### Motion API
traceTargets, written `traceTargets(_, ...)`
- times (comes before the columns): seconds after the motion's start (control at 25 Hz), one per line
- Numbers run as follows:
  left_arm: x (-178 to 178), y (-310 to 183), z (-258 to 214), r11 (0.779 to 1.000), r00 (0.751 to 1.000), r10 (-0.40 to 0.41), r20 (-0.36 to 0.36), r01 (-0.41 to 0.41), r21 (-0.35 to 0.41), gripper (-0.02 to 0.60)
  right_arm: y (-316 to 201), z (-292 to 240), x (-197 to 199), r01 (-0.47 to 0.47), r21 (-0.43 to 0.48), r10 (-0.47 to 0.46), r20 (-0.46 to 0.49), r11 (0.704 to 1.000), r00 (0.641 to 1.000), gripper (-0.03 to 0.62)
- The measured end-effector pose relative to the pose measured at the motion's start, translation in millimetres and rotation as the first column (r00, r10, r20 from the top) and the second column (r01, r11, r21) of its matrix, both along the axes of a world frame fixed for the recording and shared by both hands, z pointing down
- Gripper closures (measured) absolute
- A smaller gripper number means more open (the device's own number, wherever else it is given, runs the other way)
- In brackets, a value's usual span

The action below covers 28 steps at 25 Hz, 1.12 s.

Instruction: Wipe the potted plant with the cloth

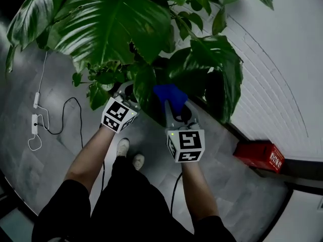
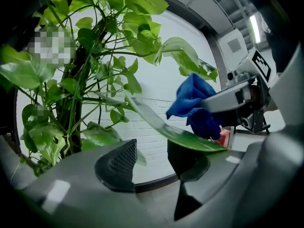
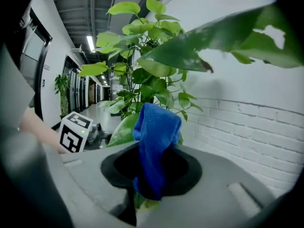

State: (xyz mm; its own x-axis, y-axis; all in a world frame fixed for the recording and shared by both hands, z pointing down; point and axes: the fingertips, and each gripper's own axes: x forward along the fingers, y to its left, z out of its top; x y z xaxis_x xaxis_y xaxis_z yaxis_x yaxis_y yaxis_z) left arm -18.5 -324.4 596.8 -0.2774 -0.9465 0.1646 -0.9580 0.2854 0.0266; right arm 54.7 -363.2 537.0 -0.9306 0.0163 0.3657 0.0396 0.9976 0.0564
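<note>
The right gripper (image 1: 175, 110) clenched the blue cloth (image 3: 154, 137), bunched above its jaws against a long leaf (image 2: 180, 134) lying over the left gripper (image 2: 154, 163), whose jaws stood apart.

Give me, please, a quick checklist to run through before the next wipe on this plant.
1. Grip on the blue cloth: ok, the right gripper has its jaws closed on it.
2. Cloth at the long leaf: ok, it sits against the leaf's upper face.
3. Leaf steadied: not ok, the left gripper has its jaws apart; the leaf lies over one, unpinched.
4. Cloth pressing firmly: cannot tell.
5. Red box clear of both grippers: ok, it lies well off to the side.
</note>
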Motion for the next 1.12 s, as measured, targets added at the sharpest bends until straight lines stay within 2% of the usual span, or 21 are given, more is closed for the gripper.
traceTargets(0.2,-2,6,3,1.0,1.0,0.009,-0.017,-0.009,-0.025,0.373,-1,-7,-55,-0.094,0.012,0.093,0.055,0.996,0.994,0.494)
traceTargets(0.32,1,5,5,0.999,0.999,0.034,-0.019,-0.035,-0.037,0.373,-16,-11,-67,-0.174,0.03,0.171,0.086,0.984,0.981,0.494)
traceTargets(0.4,0,4,3,0.999,0.999,0.041,-0.02,-0.041,-0.032,0.373,-25,-2,-69,-0.207,-0.008,0.207,0.063,0.978,0.976,0.494)
traceTargets(0.68,2,-7,-1,0.997,0.997,0.072,-0.013,-0.073,-0.022,0.374,-40,28,-47,-0.235,-0.048,0.235,-0.011,0.971,0.972,0.494)
traceTargets(0.84,11,-20,6,0.996,0.996,0.084,-0.034,-0.084,-0.02,0.374,-45,42,-28,-0.245,-0.087,0.242,-0.037,0.966,0.969,0.494)
traceTargets(1.12,26,-33,12,0.996,0.994,0.093,-0.056,-0.093,-0.006,0.373,-35,61,4,-0.206,-0.029,0.203,-0.084,0.978,0.976,0.494)
